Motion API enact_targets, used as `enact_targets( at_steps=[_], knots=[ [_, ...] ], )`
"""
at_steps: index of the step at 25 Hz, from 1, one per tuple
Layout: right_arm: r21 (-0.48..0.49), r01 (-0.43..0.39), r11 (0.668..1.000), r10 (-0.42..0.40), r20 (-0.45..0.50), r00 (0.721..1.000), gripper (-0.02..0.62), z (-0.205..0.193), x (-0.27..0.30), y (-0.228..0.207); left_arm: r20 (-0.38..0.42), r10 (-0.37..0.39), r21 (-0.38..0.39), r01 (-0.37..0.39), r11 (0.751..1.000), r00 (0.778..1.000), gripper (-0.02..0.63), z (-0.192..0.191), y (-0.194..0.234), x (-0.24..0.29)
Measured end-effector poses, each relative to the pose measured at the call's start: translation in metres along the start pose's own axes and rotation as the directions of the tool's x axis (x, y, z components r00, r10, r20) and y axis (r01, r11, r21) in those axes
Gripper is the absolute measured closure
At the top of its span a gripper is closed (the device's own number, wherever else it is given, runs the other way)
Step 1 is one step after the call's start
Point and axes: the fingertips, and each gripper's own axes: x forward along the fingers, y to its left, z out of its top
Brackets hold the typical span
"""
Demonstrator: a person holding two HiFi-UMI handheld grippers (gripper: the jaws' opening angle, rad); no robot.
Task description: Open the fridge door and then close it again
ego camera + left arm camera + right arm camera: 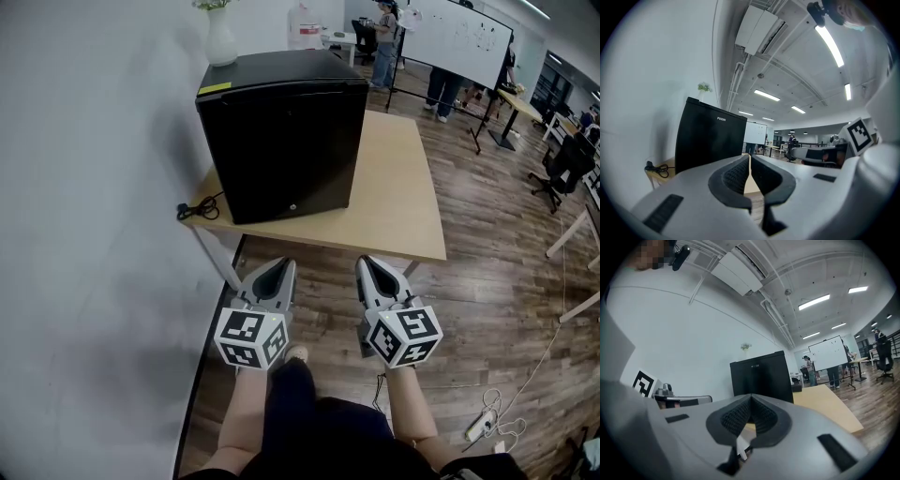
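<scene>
**Compact fridge, door closed: both grippers short of the table**

Item: fridge (281, 131). Black, box-shaped, matt finish, with a flat top. The door is shut flush and faces the table's near edge. A small round lock (292, 208) sits low on the door front. A yellow label (214, 88) lies at the top's left corner, and the left gripper view shows pale lettering (722, 119) across the top of the door.

Location: on the wooden table (403, 206). It stands along the table's left edge beside the grey wall (84, 187), with its front just back from the near edge. The table's right half is bare.

Adjacent: a coiled black cable (197, 208) lies at the table's near left corner, just beside the fridge. A white vase (220, 37) stands at the fridge's back left corner, though I cannot tell whether it is on the top or behind it.

Left gripper (281, 265): pointed level toward the fridge door and held out in front of the table's near edge, over the wooden floor (487, 234). Its jaws are pressed together with nothing between them. It touches neither fridge nor table.

Right gripper (367, 263): alongside the left one, near it and roughly parallel, also pointing level toward the table. Its jaws are closed and empty. It is likewise clear of the fridge.

Both are carried on bare forearms (412, 403), each with its marker cube (403, 335) nearest the person.
</scene>
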Motion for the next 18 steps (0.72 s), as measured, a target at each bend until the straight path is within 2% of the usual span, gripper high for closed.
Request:
enact_targets(
  at_steps=[18],
  knots=[
    [0.011,-0.015,1.0,0.015,-0.01,1.0,0.606,-0.0015,-0.0036,-0.0074,0.002,-0.003,-0.003,0.003,1.0,1.0,0.594,-0.0004,-0.0088,0.0076]
  ],
)
